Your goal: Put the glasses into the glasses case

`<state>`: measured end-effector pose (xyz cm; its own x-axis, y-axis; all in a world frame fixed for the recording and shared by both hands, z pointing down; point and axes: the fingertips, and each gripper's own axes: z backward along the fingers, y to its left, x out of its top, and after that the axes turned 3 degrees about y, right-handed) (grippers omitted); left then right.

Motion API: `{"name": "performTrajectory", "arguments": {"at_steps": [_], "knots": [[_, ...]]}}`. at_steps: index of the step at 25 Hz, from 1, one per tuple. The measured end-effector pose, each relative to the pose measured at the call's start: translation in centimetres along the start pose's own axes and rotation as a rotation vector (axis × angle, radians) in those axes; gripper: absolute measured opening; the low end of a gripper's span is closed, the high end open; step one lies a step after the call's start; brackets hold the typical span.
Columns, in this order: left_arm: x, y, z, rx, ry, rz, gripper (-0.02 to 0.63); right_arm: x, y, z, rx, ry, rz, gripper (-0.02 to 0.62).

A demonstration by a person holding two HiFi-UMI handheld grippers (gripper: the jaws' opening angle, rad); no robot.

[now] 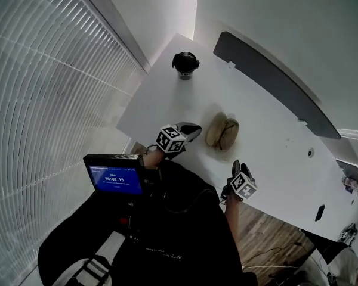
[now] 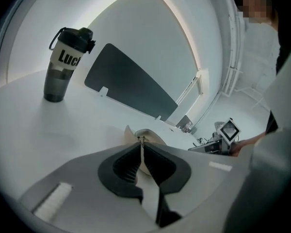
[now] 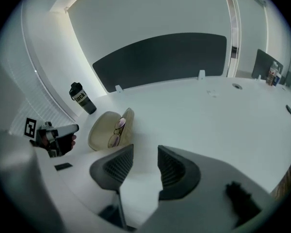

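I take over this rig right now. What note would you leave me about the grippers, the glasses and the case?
Left gripper: jaws shut, empty, beside the glasses case but not touching it.
Right gripper: jaws open, empty, near the table edge.
Glasses: lying folded inside the case, which stands open.
Done: the glasses are in.
To do: probably only closing the lid, if that is wanted.

Glasses case (image 3: 101,127) noted as beige; glasses (image 3: 118,132) seen with pinkish lenses and thin dark rims. Table (image 1: 268,130) recorded as white, divider panel (image 3: 160,59) as dark grey. Shaker bottle (image 2: 63,67) logged as smoky grey, with cream band, black lettering and black lid.
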<state>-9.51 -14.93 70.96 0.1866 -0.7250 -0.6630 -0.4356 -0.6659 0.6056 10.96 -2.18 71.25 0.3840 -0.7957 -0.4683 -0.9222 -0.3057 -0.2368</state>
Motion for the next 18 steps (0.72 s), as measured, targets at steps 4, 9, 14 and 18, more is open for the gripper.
{"name": "performTrajectory", "arguments": {"at_steps": [4,9,14,18], "knots": [[-0.6,0.9,-1.0,0.010,0.021,0.037,0.045,-0.7,-1.8,1.0,-0.009,-0.006,-0.007,0.163],[-0.3,1.7,-1.7,0.038,0.013,0.114,0.049,0.0,-1.6,1.5,0.019,-0.021,0.027,0.163],[-1.0,1.3,-3.5,0.024,0.050,0.136,0.049,0.3,-0.7,0.3,0.061,-0.016,0.087,0.163],[-1.2,1.6,-4.2,0.025,0.067,0.138,0.049,1.7,0.9,-3.5,0.107,-0.013,0.137,0.163]]}}
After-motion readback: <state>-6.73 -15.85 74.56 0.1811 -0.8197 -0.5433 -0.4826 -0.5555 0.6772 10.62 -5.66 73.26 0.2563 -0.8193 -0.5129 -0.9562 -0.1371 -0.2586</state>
